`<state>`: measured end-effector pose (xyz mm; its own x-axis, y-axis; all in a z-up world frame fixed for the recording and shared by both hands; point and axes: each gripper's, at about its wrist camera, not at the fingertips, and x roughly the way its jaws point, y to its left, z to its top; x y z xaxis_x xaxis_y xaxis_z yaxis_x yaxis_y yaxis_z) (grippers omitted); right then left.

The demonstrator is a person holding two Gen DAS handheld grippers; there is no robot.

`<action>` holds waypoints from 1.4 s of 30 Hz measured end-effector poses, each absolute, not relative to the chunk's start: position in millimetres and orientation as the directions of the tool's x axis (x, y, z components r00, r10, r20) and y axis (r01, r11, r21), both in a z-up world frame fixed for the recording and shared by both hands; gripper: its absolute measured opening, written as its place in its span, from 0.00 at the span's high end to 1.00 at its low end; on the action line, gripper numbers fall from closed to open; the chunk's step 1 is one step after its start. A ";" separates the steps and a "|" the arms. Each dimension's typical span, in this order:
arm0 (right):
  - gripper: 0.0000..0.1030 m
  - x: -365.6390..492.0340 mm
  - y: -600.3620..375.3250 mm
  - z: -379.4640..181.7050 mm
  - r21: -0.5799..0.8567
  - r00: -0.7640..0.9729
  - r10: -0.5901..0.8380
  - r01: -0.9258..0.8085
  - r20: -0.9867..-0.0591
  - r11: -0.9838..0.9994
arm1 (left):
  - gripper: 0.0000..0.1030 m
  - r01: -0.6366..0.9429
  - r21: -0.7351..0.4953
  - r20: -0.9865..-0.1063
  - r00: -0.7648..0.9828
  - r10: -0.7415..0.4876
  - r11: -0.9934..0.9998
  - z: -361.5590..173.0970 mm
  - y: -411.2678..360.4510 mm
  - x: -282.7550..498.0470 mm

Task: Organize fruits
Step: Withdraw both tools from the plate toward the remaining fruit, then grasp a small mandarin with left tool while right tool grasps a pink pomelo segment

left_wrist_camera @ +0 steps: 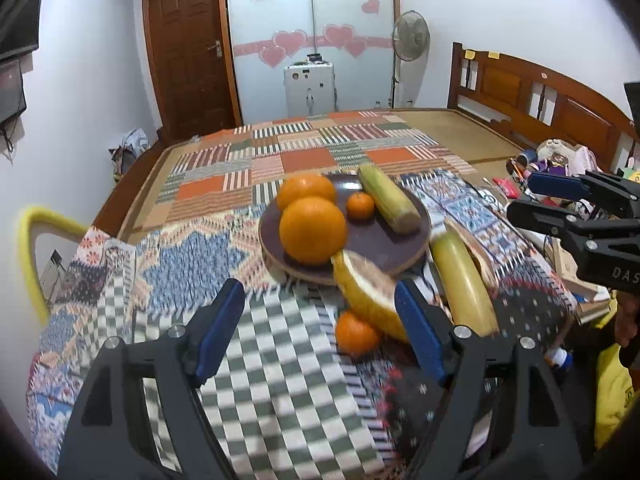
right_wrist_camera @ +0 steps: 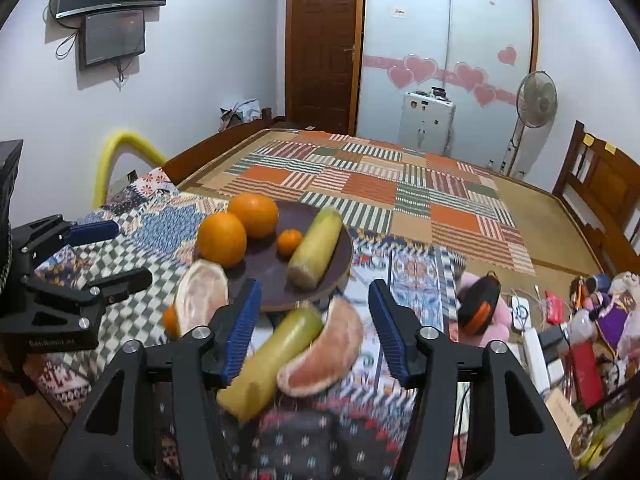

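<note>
A brown plate [left_wrist_camera: 380, 240] [right_wrist_camera: 264, 268] on the patterned cloth holds two large oranges [left_wrist_camera: 312, 230] [right_wrist_camera: 222, 240], a small mandarin [left_wrist_camera: 360, 206] [right_wrist_camera: 290, 242] and a yellow-green stalk piece [left_wrist_camera: 388, 198] [right_wrist_camera: 318, 246]. In front of the plate lie a pomelo wedge [left_wrist_camera: 368, 296] [right_wrist_camera: 202, 296], a loose mandarin [left_wrist_camera: 356, 332] [right_wrist_camera: 171, 320], a second stalk piece [left_wrist_camera: 464, 284] [right_wrist_camera: 276, 356] and another pomelo wedge [right_wrist_camera: 324, 356]. My left gripper [left_wrist_camera: 318, 286] [right_wrist_camera: 124, 254] is open, its right finger beside the first wedge. My right gripper [right_wrist_camera: 315, 285] [left_wrist_camera: 524, 200] is open above the second stalk and wedge, pads not touching them.
The cloth covers a small table at the foot of a bed with a patchwork cover [right_wrist_camera: 360, 184]. Cluttered small items [right_wrist_camera: 560, 320] crowd the right side. A yellow chair back [left_wrist_camera: 28, 240] stands at left. A wooden headboard [left_wrist_camera: 540, 100] and a fan [right_wrist_camera: 534, 100] are further off.
</note>
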<state>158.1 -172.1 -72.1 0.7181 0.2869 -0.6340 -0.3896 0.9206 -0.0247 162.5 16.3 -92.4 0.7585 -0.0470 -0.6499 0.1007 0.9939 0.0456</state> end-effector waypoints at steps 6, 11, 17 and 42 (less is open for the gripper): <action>0.45 146.5 -179.9 -97.5 -0.011 0.691 0.281 -0.385 -0.666 0.923 | 0.24 0.100 0.045 -0.696 0.717 -0.040 0.994 -116.5 16.7 149.7; 0.45 155.1 -186.3 -118.5 0.021 0.661 0.279 -0.370 -0.697 0.929 | 0.24 0.097 0.027 -0.721 0.691 -0.048 0.995 -134.6 18.2 147.6; 0.45 158.4 -190.1 -129.5 0.038 0.659 0.278 -0.354 -0.699 0.935 | 0.24 0.109 0.018 -0.739 0.671 -0.060 0.994 -150.3 13.1 155.1; 0.51 169.9 -199.9 -147.5 0.048 0.615 0.283 -0.370 -0.736 0.928 | 0.64 0.146 -0.036 -0.740 0.661 -0.124 0.989 -164.2 -2.0 189.1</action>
